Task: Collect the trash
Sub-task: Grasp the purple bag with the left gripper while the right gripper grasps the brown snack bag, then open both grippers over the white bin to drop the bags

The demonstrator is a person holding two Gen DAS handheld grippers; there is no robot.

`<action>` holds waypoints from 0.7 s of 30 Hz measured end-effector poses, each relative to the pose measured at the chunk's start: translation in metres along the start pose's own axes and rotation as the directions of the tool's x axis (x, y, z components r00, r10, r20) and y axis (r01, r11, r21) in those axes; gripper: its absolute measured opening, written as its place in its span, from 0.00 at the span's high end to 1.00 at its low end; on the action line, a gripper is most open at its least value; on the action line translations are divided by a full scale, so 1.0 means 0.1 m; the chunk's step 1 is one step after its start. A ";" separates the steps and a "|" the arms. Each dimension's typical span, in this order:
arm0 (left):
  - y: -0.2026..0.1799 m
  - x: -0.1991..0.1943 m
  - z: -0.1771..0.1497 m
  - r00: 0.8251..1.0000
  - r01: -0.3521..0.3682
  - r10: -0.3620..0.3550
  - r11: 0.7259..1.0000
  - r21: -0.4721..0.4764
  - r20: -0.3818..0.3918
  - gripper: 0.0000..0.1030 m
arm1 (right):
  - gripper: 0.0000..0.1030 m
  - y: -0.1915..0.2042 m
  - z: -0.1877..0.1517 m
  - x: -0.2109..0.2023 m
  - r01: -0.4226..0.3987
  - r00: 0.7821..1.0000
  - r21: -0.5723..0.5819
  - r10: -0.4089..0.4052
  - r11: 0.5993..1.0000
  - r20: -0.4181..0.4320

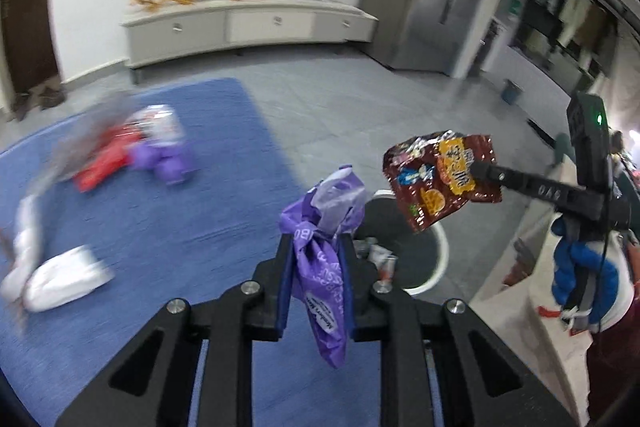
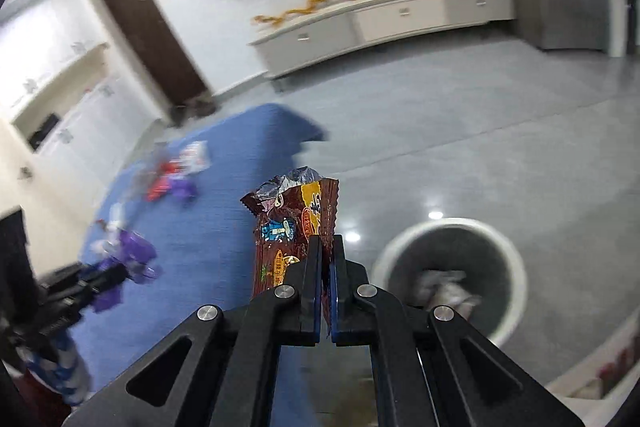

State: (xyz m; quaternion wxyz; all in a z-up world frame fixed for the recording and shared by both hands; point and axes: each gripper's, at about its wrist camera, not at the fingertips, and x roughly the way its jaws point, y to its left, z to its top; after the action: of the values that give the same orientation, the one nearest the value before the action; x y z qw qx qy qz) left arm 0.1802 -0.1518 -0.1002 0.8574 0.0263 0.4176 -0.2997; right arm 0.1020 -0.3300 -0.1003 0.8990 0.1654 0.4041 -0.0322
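Left gripper (image 1: 316,247) clenched on a crumpled purple wrapper (image 1: 324,251), held above the blue rug (image 1: 180,227) just beside the bin's near rim. Right gripper (image 2: 328,251) clamped on a brown snack packet (image 2: 288,227), carried above the white-rimmed trash bin (image 2: 516,267). Bin already contains scraps. More litter (image 1: 132,155) lies on the rug, blurred.
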 end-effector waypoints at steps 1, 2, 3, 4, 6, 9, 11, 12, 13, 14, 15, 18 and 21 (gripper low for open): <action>-0.12 0.13 0.07 1.000 0.014 -0.014 1.000 0.010 -0.016 0.81 | 0.97 -0.12 -0.01 -0.02 0.031 1.000 0.008 -0.031 0.999 -0.001; -0.23 0.25 0.12 0.999 0.020 -0.020 1.000 0.020 -0.029 0.81 | 0.97 -0.27 -0.02 -0.02 0.065 0.998 0.023 -0.065 0.998 -0.006; -0.33 0.37 0.18 0.999 0.022 -0.021 0.999 0.030 -0.041 0.81 | 0.97 -0.39 -0.03 -0.01 0.095 0.995 0.034 -0.095 0.995 -0.012; -0.43 0.48 0.23 0.998 0.026 -0.024 0.999 0.036 -0.053 0.81 | 0.97 -0.45 -0.05 0.02 0.112 0.994 0.041 -0.111 0.993 -0.018; -0.63 0.75 0.34 0.995 0.054 -0.050 0.998 0.045 -0.086 0.81 | 0.97 -0.67 -0.07 0.09 0.153 0.988 0.068 -0.151 0.986 -0.043; -0.89 1.07 0.45 0.992 0.065 -0.057 0.996 0.065 -0.113 0.78 | 0.97 -0.90 -0.10 0.24 0.206 0.976 0.083 -0.199 0.975 -0.084; -1.01 1.27 0.50 0.989 0.081 -0.073 0.995 0.061 -0.130 0.78 | 0.95 -1.03 -0.11 0.36 0.226 0.970 0.096 -0.215 0.970 -0.112; -1.06 1.36 0.52 0.988 0.084 -0.075 0.994 0.065 -0.135 0.77 | 0.95 -1.09 -0.11 0.41 0.234 0.968 0.098 -0.221 0.967 -0.121; -1.12 1.46 0.54 0.987 0.085 -0.075 0.994 0.072 -0.139 0.75 | 0.94 -1.14 -0.10 0.46 0.240 0.965 0.100 -0.226 0.966 -0.132; -1.16 1.53 0.56 0.988 0.080 -0.069 0.994 0.075 -0.141 0.72 | 0.94 -1.20 -0.10 0.53 0.245 0.963 0.104 -0.229 0.964 -0.143; -1.18 1.61 0.58 0.987 0.076 -0.065 0.994 0.077 -0.144 0.65 | 0.94 -1.26 -0.10 0.59 0.248 0.961 0.109 -0.231 0.962 -0.154; -1.21 1.78 0.60 0.987 0.068 -0.057 0.995 0.070 -0.152 0.51 | 0.82 -1.40 -0.11 0.80 0.262 0.951 0.125 -0.233 0.957 -0.205; -1.21 1.89 0.62 0.983 0.075 -0.064 0.995 0.060 -0.175 0.50 | 0.70 -1.49 -0.14 0.88 0.261 0.949 0.154 -0.224 0.953 -0.222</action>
State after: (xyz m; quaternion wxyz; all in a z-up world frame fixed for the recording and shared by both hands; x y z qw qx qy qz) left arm 0.2479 -0.3626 -0.1730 0.8057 0.0661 0.4807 -0.3398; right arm 0.1229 -0.4588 -0.2146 0.8237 0.1977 0.5060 -0.1623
